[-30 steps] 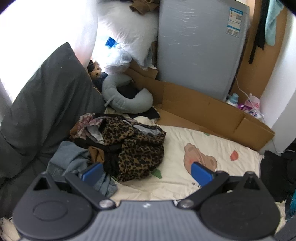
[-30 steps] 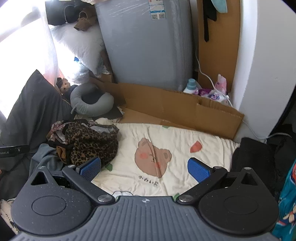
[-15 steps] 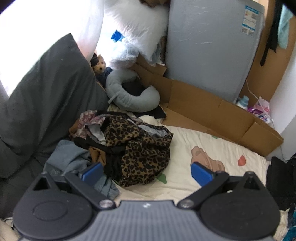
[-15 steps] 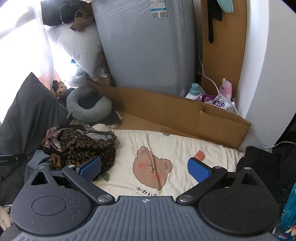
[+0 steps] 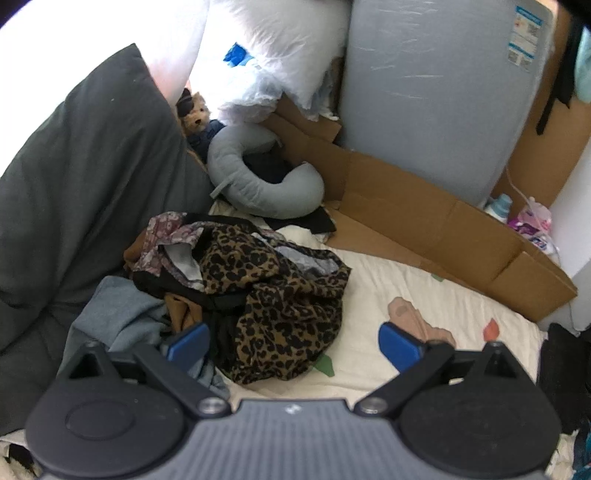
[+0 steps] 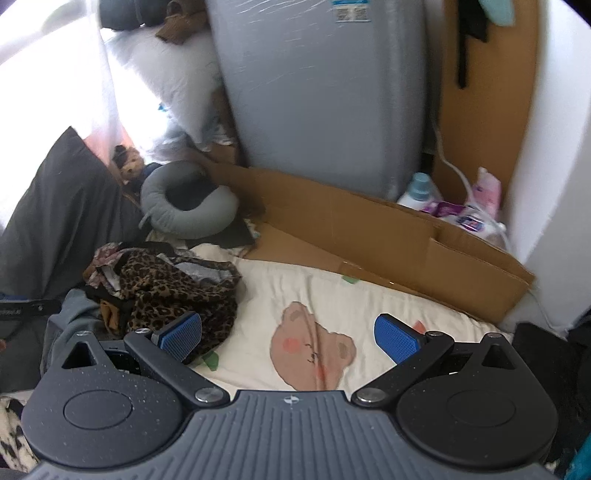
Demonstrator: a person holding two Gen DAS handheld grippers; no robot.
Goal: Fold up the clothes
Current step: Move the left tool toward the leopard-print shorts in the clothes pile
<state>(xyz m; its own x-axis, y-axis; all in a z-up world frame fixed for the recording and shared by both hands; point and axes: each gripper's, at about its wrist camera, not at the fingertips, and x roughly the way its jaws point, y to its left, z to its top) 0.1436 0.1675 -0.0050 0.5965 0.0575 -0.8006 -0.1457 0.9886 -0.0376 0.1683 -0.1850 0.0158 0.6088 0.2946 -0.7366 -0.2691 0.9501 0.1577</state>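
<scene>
Your left gripper (image 5: pixel 293 345) and right gripper (image 6: pixel 288 332) hang spread wide, holding nothing, over the cream bear-print blanket (image 6: pixel 314 295). Clothes heap (image 5: pixel 258 295), leopard-print on top, sits at the blanket's left edge; lower garments mostly buried, hard to ID. Right view blurred.

The clothes pile (image 5: pixel 240 291) hides its lower garments, and the grey appliance's label (image 5: pixel 524 35) is too small to read.
</scene>
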